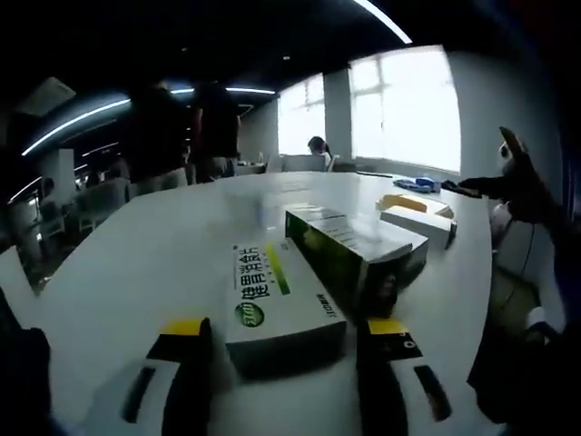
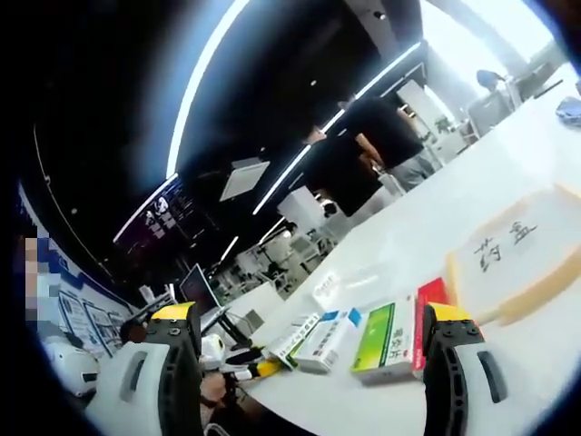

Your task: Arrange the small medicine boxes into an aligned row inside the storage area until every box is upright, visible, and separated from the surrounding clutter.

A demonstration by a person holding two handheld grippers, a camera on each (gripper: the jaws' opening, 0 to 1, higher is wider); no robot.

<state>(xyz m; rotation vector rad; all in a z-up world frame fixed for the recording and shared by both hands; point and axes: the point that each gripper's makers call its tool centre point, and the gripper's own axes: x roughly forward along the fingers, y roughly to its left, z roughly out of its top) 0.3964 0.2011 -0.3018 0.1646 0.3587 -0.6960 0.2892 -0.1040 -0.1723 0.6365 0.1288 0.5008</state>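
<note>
A white medicine box (image 1: 272,295) with a green and yellow stripe lies flat on the white table (image 1: 154,254). Its near end sits between the jaws of my left gripper (image 1: 286,363), which stands open with small gaps on both sides. Beside it on the right lie dark green boxes (image 1: 354,250), and behind them a white and yellow box (image 1: 419,213). In the right gripper view, several boxes lie side by side: white and blue (image 2: 327,341), green and white (image 2: 386,338), red (image 2: 428,304). My right gripper (image 2: 313,381) is open, held short of them.
A shallow beige tray (image 2: 517,259) marked with two characters lies right of the boxes. A blue object (image 1: 422,184) rests near the table's far edge. People (image 2: 381,127) stand beyond the table; another person sits by the window (image 1: 318,147). A dark arm (image 1: 517,186) reaches in from the right.
</note>
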